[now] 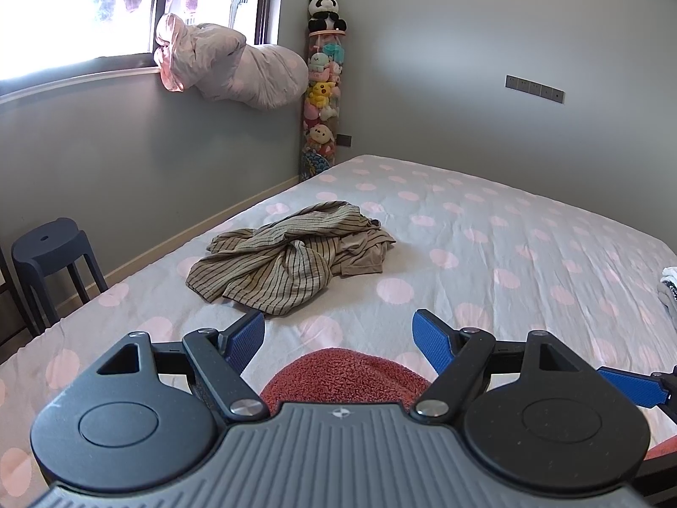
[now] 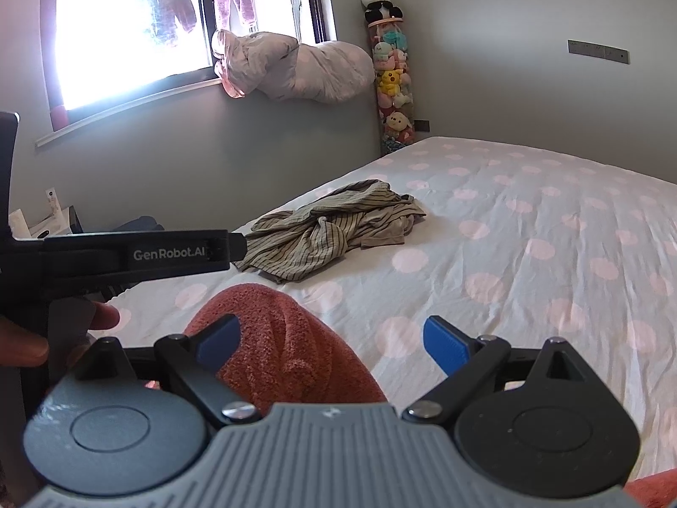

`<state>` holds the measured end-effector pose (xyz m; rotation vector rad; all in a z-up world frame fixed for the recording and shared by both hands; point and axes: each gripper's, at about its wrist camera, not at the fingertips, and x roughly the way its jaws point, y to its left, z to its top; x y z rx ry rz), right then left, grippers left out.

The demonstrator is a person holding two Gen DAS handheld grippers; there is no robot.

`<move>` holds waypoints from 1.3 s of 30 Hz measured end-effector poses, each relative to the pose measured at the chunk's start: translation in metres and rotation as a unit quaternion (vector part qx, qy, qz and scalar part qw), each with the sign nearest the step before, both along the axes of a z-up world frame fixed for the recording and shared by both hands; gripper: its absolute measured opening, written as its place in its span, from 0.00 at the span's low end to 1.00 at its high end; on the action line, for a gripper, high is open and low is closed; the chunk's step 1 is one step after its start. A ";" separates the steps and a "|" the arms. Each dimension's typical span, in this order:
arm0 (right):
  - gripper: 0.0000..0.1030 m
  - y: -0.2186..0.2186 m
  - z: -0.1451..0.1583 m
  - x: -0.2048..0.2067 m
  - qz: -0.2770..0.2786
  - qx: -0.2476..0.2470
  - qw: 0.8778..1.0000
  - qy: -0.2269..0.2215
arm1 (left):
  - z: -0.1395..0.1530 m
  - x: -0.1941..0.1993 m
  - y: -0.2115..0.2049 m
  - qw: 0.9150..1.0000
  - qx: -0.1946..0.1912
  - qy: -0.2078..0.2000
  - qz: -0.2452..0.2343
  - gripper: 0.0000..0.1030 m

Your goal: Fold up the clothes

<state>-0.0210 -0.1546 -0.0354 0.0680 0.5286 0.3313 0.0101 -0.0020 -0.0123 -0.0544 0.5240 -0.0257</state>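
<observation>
One striped shirt (image 1: 292,254), one red towel (image 1: 347,376), one stool (image 1: 50,249), two tongs.

A home bedroom is showing here: a bed (image 1: 486,228) wearing a polka-dot sheet, a tall tube of plush toys (image 1: 322,97) standing far in the corner, laundry hanging outside the window (image 1: 63,12).

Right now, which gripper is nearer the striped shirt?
Left. The left gripper sits open just short of the striped shirt; the right gripper, also open, is farther back and to its right.

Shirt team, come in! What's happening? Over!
Left gripper open, empty. Right gripper open, empty. Striped shirt crumpled on bed, untouched. Red towel nearer.
</observation>
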 end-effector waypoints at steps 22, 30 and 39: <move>0.92 -0.001 -0.005 0.002 -0.011 0.006 1.000 0.018 | -0.007 0.000 -0.003 1.000 0.002 0.008 -0.009 0.74; 0.92 0.001 -0.006 0.017 0.011 -0.009 1.000 0.011 | -0.007 0.003 0.000 1.000 0.002 0.007 0.002 0.74; 0.92 0.005 -0.016 0.063 0.040 -0.041 0.998 0.014 | -0.014 0.026 0.027 0.998 -0.036 0.030 0.034 0.74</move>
